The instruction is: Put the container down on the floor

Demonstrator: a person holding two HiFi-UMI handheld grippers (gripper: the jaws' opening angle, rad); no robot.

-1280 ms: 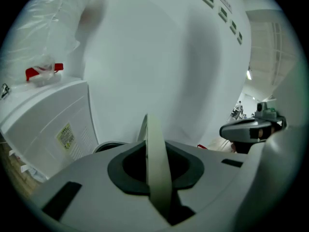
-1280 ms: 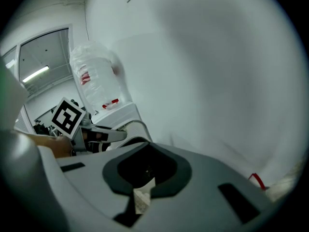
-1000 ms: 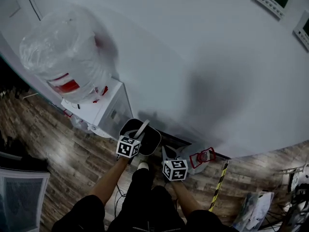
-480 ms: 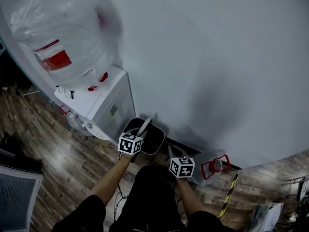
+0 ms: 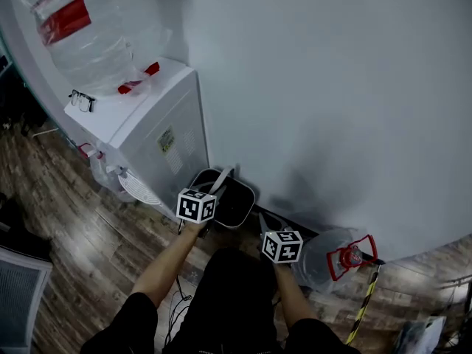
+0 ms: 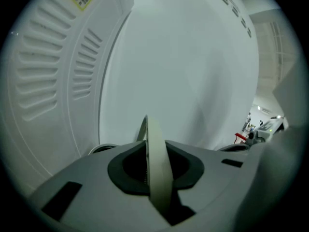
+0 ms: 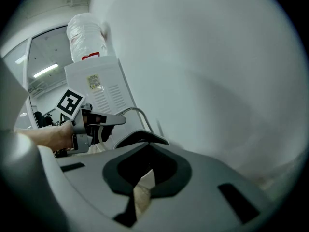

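The container (image 5: pixel 234 200) is a dark round bucket with a thin wire handle (image 7: pixel 140 112), close to the white wall. In the right gripper view its rim (image 7: pixel 142 138) shows just past my jaws. My left gripper (image 5: pixel 219 184) reaches over the bucket's mouth, shut on the handle. In the left gripper view the left gripper (image 6: pixel 147 129) shows pale fingers pressed together. My right gripper (image 5: pixel 262 223) is to the right of the bucket, shut and holding nothing, and the right gripper (image 7: pixel 144 180) sits low in its own view. Whether the bucket touches the floor is hidden.
A white water dispenser (image 5: pixel 147 124) with a large clear bottle (image 5: pixel 88 28) stands just left of the bucket. A second clear bottle (image 5: pixel 321 260) with a red handle (image 5: pixel 352 257) lies on the wooden floor at the right. A yellow-black pole (image 5: pixel 365 304) leans nearby.
The head view has swung so the dispenser fills more of the left. The bucket stays under my left gripper, and my right gripper has drifted a little to the right.
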